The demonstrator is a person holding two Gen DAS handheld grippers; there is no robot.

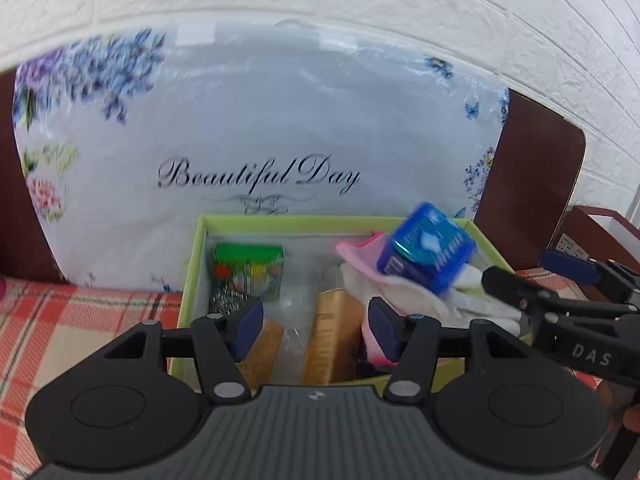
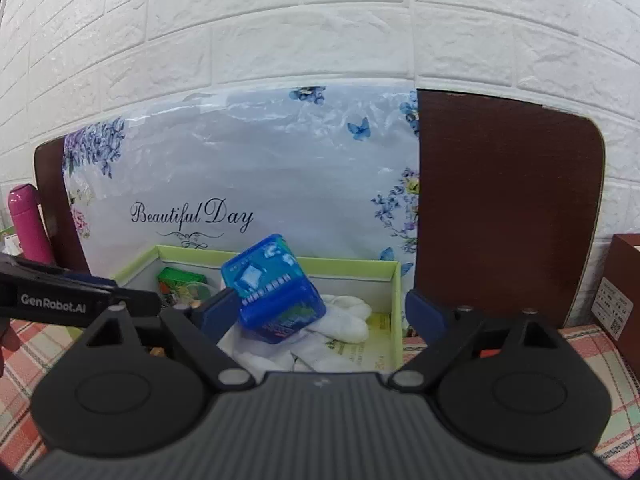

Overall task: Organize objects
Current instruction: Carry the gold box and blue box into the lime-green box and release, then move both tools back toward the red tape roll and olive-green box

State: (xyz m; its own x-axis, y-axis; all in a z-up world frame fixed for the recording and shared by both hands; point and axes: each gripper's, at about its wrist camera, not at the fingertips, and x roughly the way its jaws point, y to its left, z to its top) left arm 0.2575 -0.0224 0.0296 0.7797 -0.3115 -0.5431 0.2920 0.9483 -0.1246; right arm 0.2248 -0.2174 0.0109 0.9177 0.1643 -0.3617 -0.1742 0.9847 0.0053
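A light green open box (image 1: 192, 264) stands on a plaid cloth; it also shows in the right wrist view (image 2: 394, 300). Inside lie a green packet (image 1: 250, 264), two tan wooden pieces (image 1: 332, 336), pink cloth (image 1: 360, 250) and white cloth (image 2: 340, 320). A blue plastic box (image 1: 426, 248) is tilted and blurred over the white cloth, touching neither gripper; it shows in the right wrist view (image 2: 272, 288) too. My left gripper (image 1: 316, 330) is open over the box's near side. My right gripper (image 2: 324, 314) is open wide, just behind the blue box.
A floral "Beautiful Day" plastic bag (image 1: 256, 136) leans against a white brick wall behind the box. A dark brown board (image 2: 504, 208) stands at the right. A pink bottle (image 2: 28, 224) is far left, a brown carton (image 2: 624, 280) far right.
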